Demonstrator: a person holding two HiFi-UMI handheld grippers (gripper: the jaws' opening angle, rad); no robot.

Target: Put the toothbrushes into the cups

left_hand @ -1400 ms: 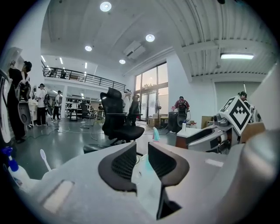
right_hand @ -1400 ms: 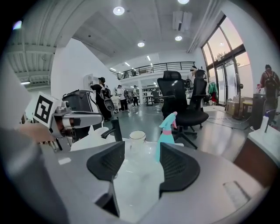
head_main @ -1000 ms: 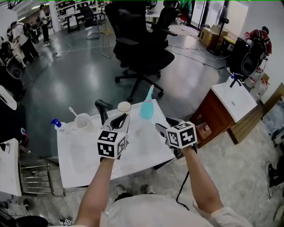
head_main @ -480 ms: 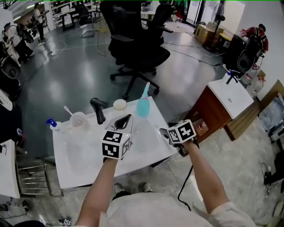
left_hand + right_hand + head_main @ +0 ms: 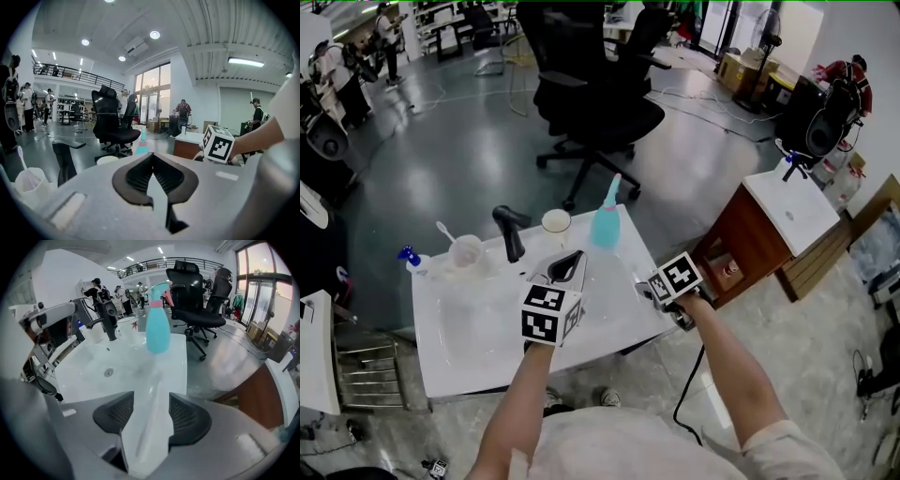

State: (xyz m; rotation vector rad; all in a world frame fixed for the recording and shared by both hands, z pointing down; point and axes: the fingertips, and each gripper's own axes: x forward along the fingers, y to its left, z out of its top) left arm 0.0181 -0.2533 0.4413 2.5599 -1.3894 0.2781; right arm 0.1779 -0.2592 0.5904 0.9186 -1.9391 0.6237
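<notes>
On the white basin top [image 5: 478, 347] a translucent cup [image 5: 466, 251] holds a white toothbrush [image 5: 445, 232]; the left gripper view shows the same cup [image 5: 29, 180] and toothbrush [image 5: 21, 157]. A white cup [image 5: 555, 222] stands beside a teal bottle [image 5: 605, 225] with a pink collar. My left gripper [image 5: 567, 267] hovers over the basin, shut on nothing, pointing at the white cup [image 5: 107, 160]. My right gripper [image 5: 645, 286] is open near the right edge, tilted down, teal bottle [image 5: 158, 331] ahead. A pale streak [image 5: 147, 418] lies between its jaws; I cannot tell what it is.
A black faucet [image 5: 512, 230] rises between the cups, and a blue-capped item [image 5: 411, 258] sits at the far left. The drain [image 5: 108, 372] lies mid-basin. A black office chair [image 5: 595, 103] stands behind, a wooden cabinet [image 5: 750, 239] to the right.
My left gripper's jaws have closed with nothing between them. My right gripper has sunk towards the basin's right edge and tipped further down.
</notes>
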